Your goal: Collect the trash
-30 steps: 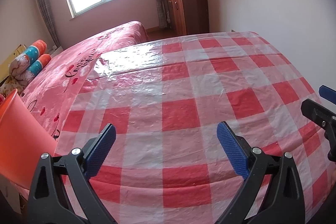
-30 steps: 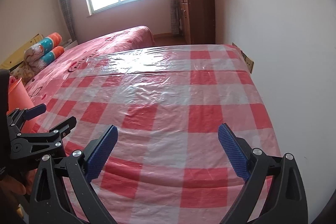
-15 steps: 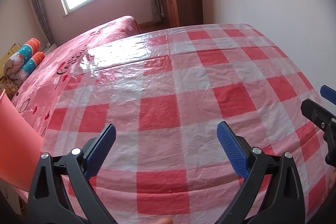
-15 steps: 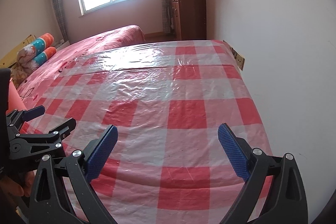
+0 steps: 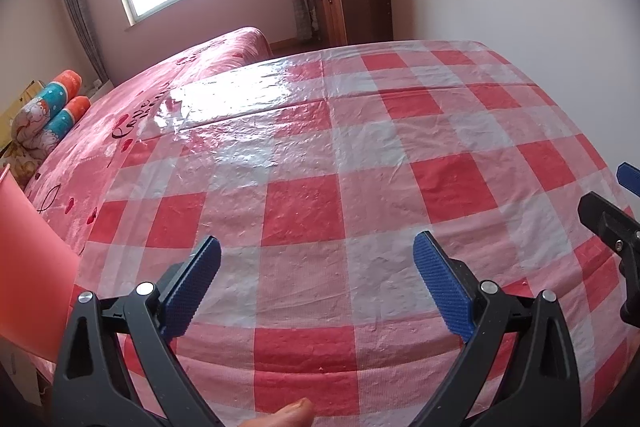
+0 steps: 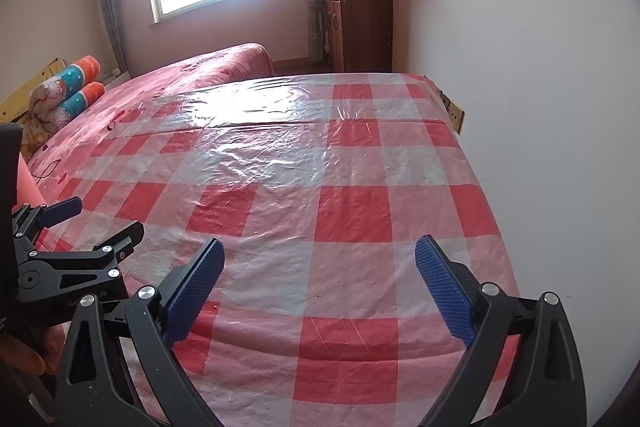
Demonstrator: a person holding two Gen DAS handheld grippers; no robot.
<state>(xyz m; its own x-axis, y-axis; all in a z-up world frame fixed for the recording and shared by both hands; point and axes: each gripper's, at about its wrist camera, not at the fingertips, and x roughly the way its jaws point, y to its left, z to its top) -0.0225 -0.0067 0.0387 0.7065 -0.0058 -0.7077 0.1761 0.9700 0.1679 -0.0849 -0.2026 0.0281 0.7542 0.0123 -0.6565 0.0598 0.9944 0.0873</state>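
1. Left wrist view: your left gripper [image 5: 316, 277] is spread wide and empty above the red-checked plastic cloth [image 5: 340, 163]. The orange bin [image 5: 30, 271] sits at the left edge; no trash shows on the cloth.
2. Right wrist view: your right gripper [image 6: 320, 281] is likewise released, holding nothing, beside the wall [image 6: 540, 87].

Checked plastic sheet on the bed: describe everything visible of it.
The checked plastic sheet is thin, glossy film in red and white squares, wrinkled, with one crease running across it and window glare at its far end. It lies flat over the pink bedspread, reaching the wall on the right. Nothing rests on it; both open tools hover above its near edge.
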